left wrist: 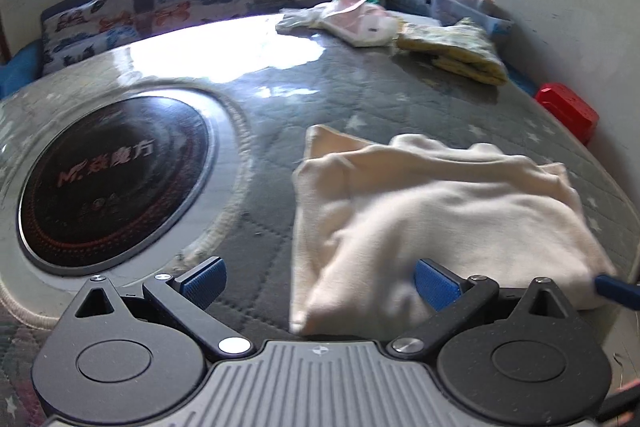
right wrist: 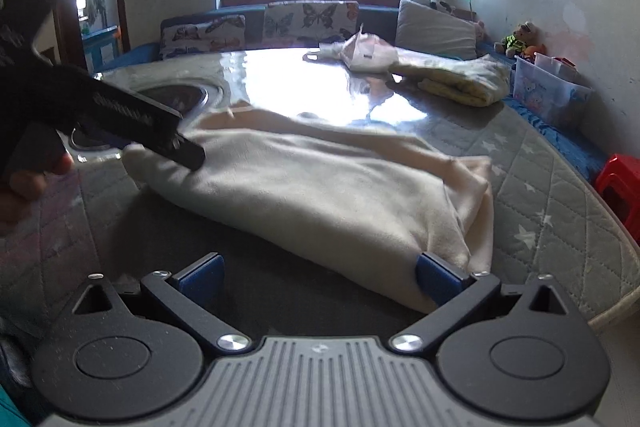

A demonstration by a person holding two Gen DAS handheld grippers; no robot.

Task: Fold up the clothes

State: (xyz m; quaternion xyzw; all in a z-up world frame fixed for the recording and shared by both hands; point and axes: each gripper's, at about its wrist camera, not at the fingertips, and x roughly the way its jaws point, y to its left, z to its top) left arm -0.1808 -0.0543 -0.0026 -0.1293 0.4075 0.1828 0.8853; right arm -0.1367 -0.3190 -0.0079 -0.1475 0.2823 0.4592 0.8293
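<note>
A cream garment lies folded into a thick bundle on the grey quilted table cover. My left gripper is open at the bundle's near left corner, its right pad against the cloth, nothing clamped. In the right wrist view the same cream garment stretches across the middle. My right gripper stands open at its near right corner, right pad touching the fold. The left gripper's black body shows there at the cloth's far left end, held by a hand.
A round black induction plate is set into the table at left. Folded yellow cloth and a pink and white pile lie at the far side. Butterfly cushions, a plastic bin and a red stool surround the table.
</note>
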